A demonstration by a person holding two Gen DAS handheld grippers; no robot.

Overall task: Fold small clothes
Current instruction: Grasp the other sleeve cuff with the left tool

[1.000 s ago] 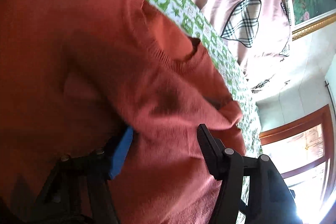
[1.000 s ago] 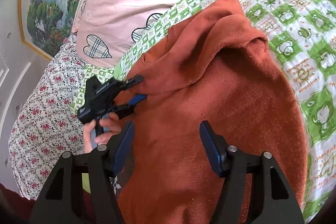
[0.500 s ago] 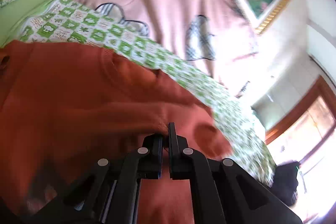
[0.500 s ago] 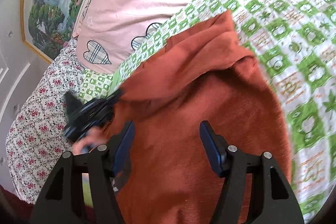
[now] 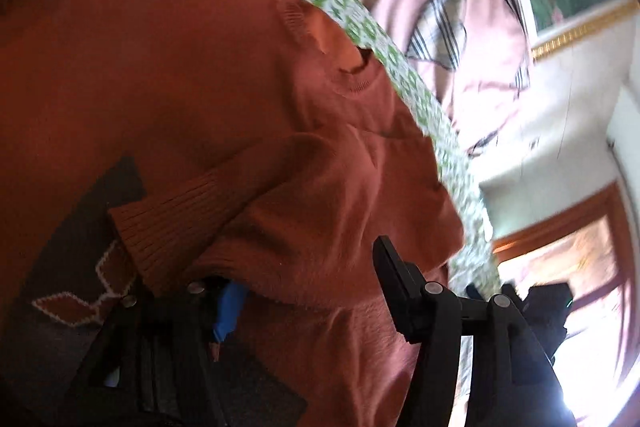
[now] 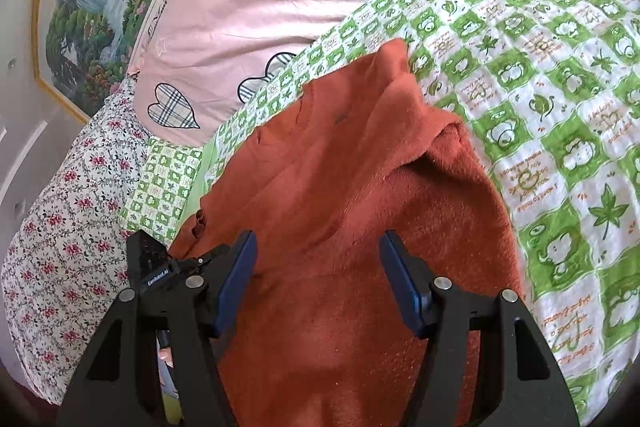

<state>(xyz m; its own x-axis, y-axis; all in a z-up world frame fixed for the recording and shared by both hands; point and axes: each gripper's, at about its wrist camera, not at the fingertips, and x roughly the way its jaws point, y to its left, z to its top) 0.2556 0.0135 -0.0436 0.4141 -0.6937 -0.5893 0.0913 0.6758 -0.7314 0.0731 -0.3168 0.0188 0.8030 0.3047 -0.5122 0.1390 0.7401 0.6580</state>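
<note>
Change since earlier frames: left gripper (image 5: 308, 291) went from clamped tight half a second ago to parted; the sleeve now lies folded across the garment's body.
Left fingers: jaws opening; a fold of the rust-orange knitted sweater (image 5: 192, 75) drapes over the blue pad of the left-hand finger (image 5: 230, 311); right-hand finger stands clear above the cloth. No pinch seen, released.
Between left fingers: sweater fabric, loose.
Just ahead of left fingers: ribbed cuff (image 5: 168, 223) of the folded sleeve, lying on the sweater's dark patterned front.
Right fingers: right gripper (image 6: 316, 283) parted wide, holding nothing; blue pads (image 6: 236, 283) poised over the sweater (image 6: 352, 211), contact not clear.
Left of right fingers: left gripper body (image 6: 160, 267) at the sweater's edge, a fingertip of the person's hand below it.
Beyond both: sweater spread on green-and-white checked printed blanket (image 6: 560, 115).
Farther out: pink quilt with plaid hearts (image 6: 256, 15), floral sheet (image 6: 68, 227), framed landscape painting (image 6: 92, 19).
</note>
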